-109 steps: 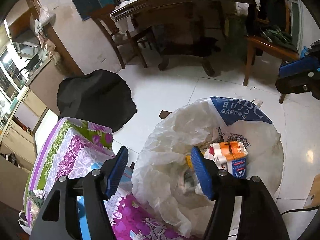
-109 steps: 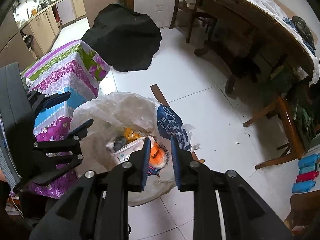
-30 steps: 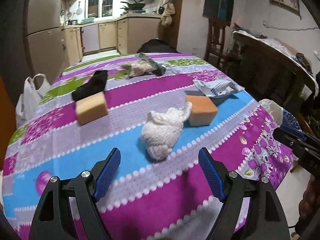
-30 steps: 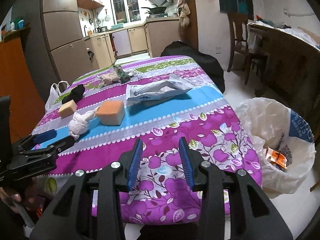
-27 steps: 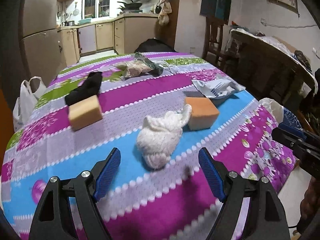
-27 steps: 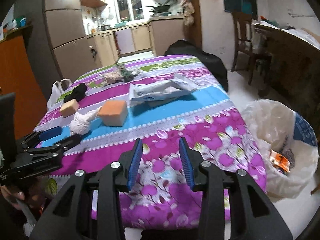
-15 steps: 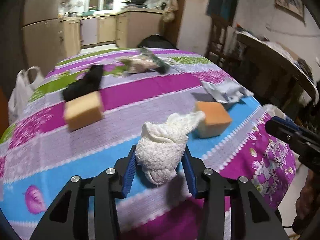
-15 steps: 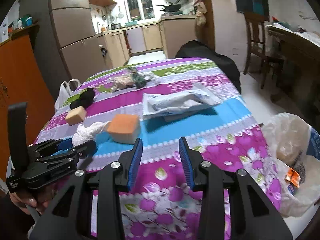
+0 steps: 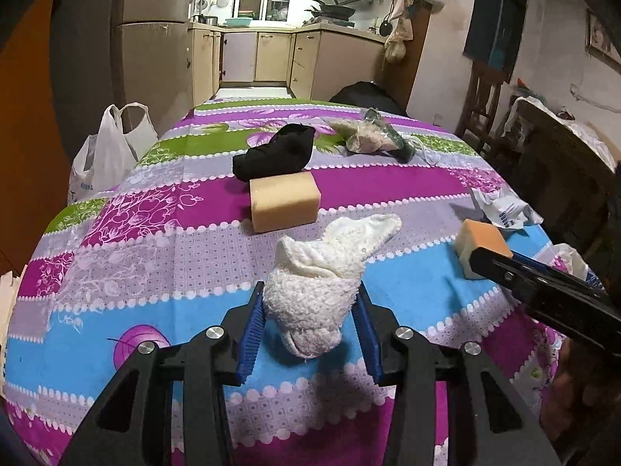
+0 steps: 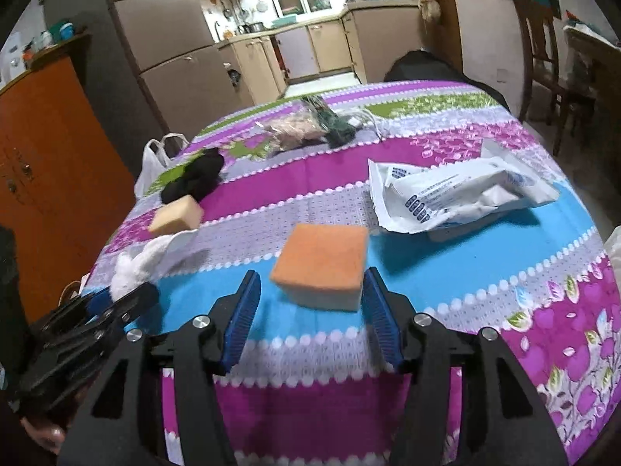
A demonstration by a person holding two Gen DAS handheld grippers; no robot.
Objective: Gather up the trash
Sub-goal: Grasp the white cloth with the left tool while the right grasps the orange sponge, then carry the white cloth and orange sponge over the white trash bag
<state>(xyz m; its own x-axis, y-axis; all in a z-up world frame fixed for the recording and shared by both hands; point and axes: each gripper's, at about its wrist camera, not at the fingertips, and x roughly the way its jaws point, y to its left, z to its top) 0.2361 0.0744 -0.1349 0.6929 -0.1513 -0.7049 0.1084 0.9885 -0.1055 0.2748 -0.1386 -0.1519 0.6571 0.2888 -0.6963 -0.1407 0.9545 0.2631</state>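
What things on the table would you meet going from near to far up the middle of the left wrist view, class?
White rag in the left claw → yellow sponge → black cloth.

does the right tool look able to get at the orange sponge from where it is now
Probably yes. The right tool has just been opening and its pads already flank the orange sponge without pressing it. Nothing lies between them; the white wrapper sits apart behind, and the left tool is busy on the white cloth.
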